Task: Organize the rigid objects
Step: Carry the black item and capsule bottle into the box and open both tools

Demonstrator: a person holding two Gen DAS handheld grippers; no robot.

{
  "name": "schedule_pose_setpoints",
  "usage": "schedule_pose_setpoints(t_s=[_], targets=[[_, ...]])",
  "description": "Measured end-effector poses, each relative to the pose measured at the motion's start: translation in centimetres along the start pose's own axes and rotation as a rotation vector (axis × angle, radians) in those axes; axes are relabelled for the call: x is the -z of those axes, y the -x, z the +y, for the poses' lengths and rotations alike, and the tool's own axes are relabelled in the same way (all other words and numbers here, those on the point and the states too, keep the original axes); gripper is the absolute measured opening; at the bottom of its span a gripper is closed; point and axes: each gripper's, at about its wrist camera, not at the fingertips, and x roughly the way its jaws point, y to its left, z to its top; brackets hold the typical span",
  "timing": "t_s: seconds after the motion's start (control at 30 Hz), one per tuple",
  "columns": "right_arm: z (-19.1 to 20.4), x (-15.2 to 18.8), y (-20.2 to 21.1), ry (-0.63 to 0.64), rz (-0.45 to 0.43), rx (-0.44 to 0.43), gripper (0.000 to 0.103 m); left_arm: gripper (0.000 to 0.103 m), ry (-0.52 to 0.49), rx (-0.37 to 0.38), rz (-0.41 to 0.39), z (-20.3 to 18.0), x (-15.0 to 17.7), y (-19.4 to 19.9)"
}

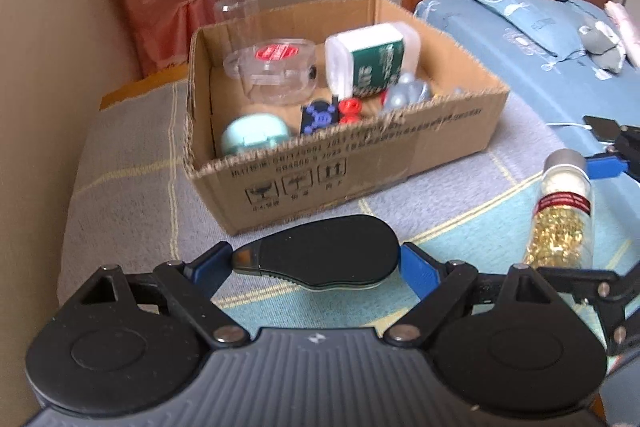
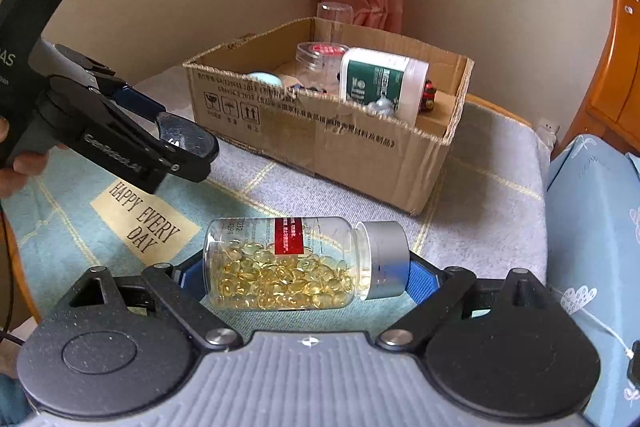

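Judging by the cardboard box (image 2: pixel 400 163), most of the sorting looks done: a white green-labelled bottle (image 2: pixel 380 81), a clear jar (image 1: pixel 276 69), a mint case (image 1: pixel 254 137) and small toys already lie inside. I hold two pieces outside it, above the blanket-covered worktop (image 1: pixel 132 195). My left gripper (image 1: pixel 320 263) has its jaws closed on a flat black case (image 1: pixel 324 255); my right gripper (image 2: pixel 308 271) clamps the capsule bottle (image 2: pixel 288 267) endwise. Both remain to be boxed.
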Motion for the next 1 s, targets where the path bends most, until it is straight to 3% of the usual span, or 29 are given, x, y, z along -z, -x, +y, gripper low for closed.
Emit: schedule_pose_setpoints(t_s=[0.27,0.5,0.77,1.0], targets=[[-1.4,-3.3,1.7,-0.001,-0.066,-0.004,0.095,0.089,-0.030,0.008,-0.082,0.8,-4.3,1.5],[-2.1,-6.5,1.4,0.018,-0.111,0.007,0.095,0.089,-0.046,-0.041,-0.101,2.0,-8.1,-1.1],[-3.3,-8.5,0.4,0.019,-0.114,0.029,0.095,0.089,-0.024,-0.093,-0.082,3.5,-9.2,-4.9],[-4.6,-11.1,-1.5,0.017,-0.108,0.046,0.095,0.092,0.029,-0.063,-0.078,5.0,-8.5,-4.8]])
